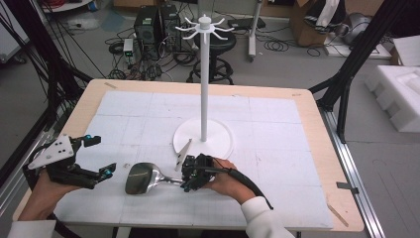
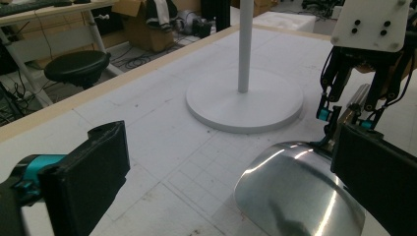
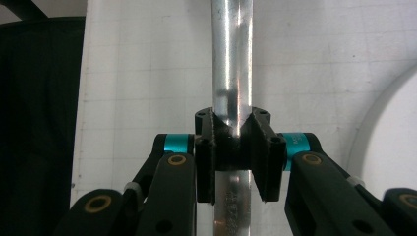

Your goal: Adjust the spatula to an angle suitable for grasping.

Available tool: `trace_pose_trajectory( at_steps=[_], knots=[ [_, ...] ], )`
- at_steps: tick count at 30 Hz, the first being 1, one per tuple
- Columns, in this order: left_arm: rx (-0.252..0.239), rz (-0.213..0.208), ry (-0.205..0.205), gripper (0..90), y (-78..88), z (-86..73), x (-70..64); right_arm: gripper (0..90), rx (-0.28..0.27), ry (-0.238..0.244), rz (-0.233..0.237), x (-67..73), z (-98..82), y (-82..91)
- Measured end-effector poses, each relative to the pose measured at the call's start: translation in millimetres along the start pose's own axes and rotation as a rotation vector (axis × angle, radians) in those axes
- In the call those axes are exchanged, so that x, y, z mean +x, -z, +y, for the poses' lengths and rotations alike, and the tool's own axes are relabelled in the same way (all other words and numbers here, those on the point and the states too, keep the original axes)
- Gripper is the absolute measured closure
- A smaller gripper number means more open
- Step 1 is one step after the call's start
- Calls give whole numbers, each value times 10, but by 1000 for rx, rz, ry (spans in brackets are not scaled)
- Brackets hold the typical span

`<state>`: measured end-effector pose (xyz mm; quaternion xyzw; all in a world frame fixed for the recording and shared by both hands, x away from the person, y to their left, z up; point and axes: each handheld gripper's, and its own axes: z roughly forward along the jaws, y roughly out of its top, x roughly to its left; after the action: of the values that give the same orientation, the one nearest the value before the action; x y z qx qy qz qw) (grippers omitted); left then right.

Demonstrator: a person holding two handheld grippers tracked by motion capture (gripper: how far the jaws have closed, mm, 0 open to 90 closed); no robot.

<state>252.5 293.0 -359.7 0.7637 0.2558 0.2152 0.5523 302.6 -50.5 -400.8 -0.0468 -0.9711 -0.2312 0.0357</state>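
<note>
Slipping is the main risk at this moment, because the right gripper is pinching only the thin metal handle of the spatula, and this handle is smooth and shiny. In the right gripper view its two black jaws are pressing on the handle from both sides, so the hold is looking firm, but the wide blade is hanging far from the grip and is pulling the front end down. In the high view the spatula is lying low over the white mat, in front of the round base of the white hook stand, with the blade pointing toward the left gripper. That gripper is waiting with its jaws spread wide and nothing between them, just beside the blade. If the person is lifting quickly, the handle may be turning between the pads and the blade may be tipping or dropping onto the mat. The left jaws are also standing very near the blade, so a careless move could be knocking it. The tall stand is narrow, and a bump from the spatula may be shaking it.
</note>
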Motion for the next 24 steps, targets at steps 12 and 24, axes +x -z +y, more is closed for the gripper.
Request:
trace_pose_trajectory(
  at_steps=[12, 24],
  knots=[
    [5, -4, 4, 18, -10, -12, 5, 736, 3, 50, 8, -32, 19, -132],
    [15, -10, -2, 18, -33, -12, -14, 635, -130, 48, -34, -63, -25, 141]
  ],
)
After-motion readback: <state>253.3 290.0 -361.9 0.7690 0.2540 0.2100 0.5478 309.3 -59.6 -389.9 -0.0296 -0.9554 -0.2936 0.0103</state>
